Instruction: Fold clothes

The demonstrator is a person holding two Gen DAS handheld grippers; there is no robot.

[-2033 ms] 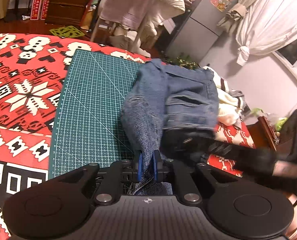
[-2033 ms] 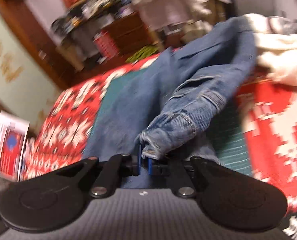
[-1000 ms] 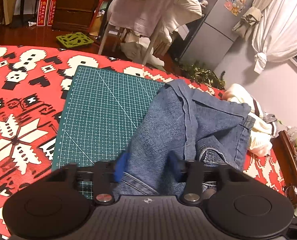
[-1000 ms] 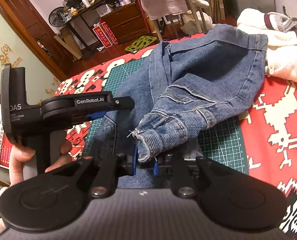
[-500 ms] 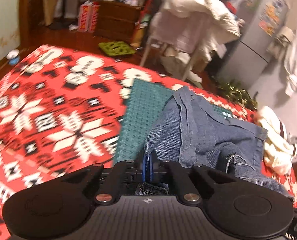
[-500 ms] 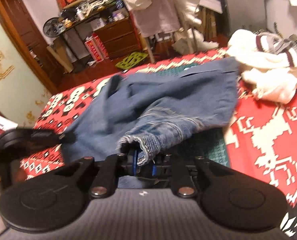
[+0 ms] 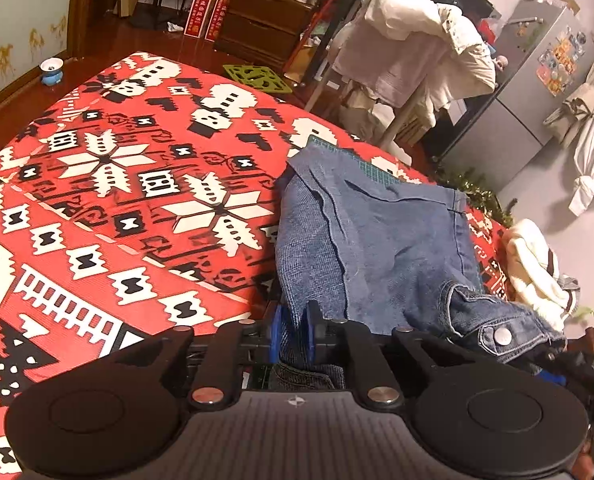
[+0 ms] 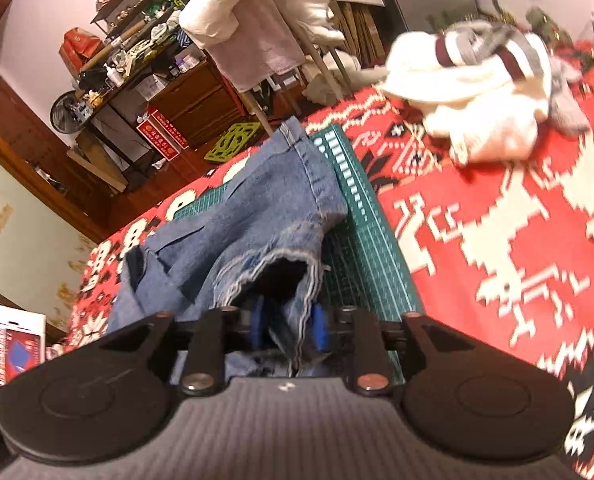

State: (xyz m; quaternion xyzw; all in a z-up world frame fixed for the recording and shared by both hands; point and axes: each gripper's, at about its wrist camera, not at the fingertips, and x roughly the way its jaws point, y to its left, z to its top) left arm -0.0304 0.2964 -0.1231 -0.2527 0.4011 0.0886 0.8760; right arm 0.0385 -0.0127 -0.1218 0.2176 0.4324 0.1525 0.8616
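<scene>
The denim garment [image 7: 377, 248] hides most of the green cutting mat [image 7: 371, 170]. In the right wrist view, the white sweater [image 8: 481, 92] is motion-blurred.

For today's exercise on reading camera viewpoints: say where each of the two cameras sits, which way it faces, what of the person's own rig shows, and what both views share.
Left wrist: mounted on the left tool, looking along its blue fingers over the denim jacket and red patterned blanket towards a fridge; the right tool's edge shows at the lower right.
Right wrist: mounted on the right tool, facing a denim cuff, green cutting mat and white sweater.
Shared: jacket, blanket, mat, sweater, draped clothes rack.
</scene>
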